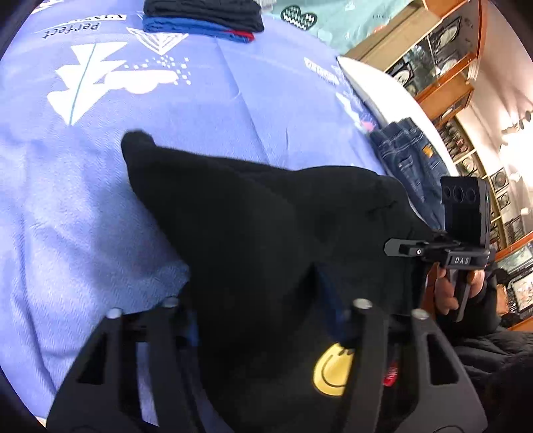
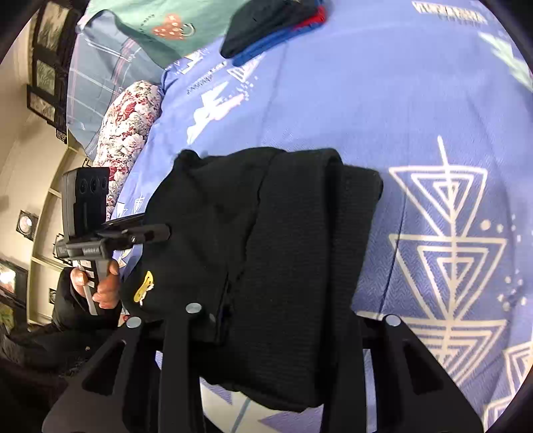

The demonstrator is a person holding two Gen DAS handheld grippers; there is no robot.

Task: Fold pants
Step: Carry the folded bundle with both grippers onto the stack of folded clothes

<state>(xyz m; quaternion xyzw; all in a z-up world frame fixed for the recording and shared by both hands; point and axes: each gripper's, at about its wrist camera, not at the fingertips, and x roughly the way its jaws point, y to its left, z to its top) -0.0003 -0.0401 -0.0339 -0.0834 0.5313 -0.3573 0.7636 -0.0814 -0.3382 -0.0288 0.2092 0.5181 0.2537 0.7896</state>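
Observation:
Black pants (image 1: 266, 226) with a yellow smiley patch (image 1: 333, 369) lie bunched and partly folded on the blue patterned bedspread (image 1: 83, 216). My left gripper (image 1: 266, 319) straddles the near edge of the pants, with cloth between its fingers; it also shows in the right wrist view (image 2: 160, 233), shut on the pants' left edge. My right gripper (image 2: 266, 326) has the folded pants (image 2: 283, 249) between its fingers; it also shows in the left wrist view (image 1: 396, 248) at the pants' right edge.
A stack of folded dark, blue and red clothes (image 1: 203, 16) sits at the far end of the bed. Blue jeans (image 1: 409, 156) lie at the bed's right edge. A floral pillow (image 2: 130, 116) and a green pillow (image 2: 160, 30) lie at the head. Wooden shelves (image 1: 433, 60) stand beyond.

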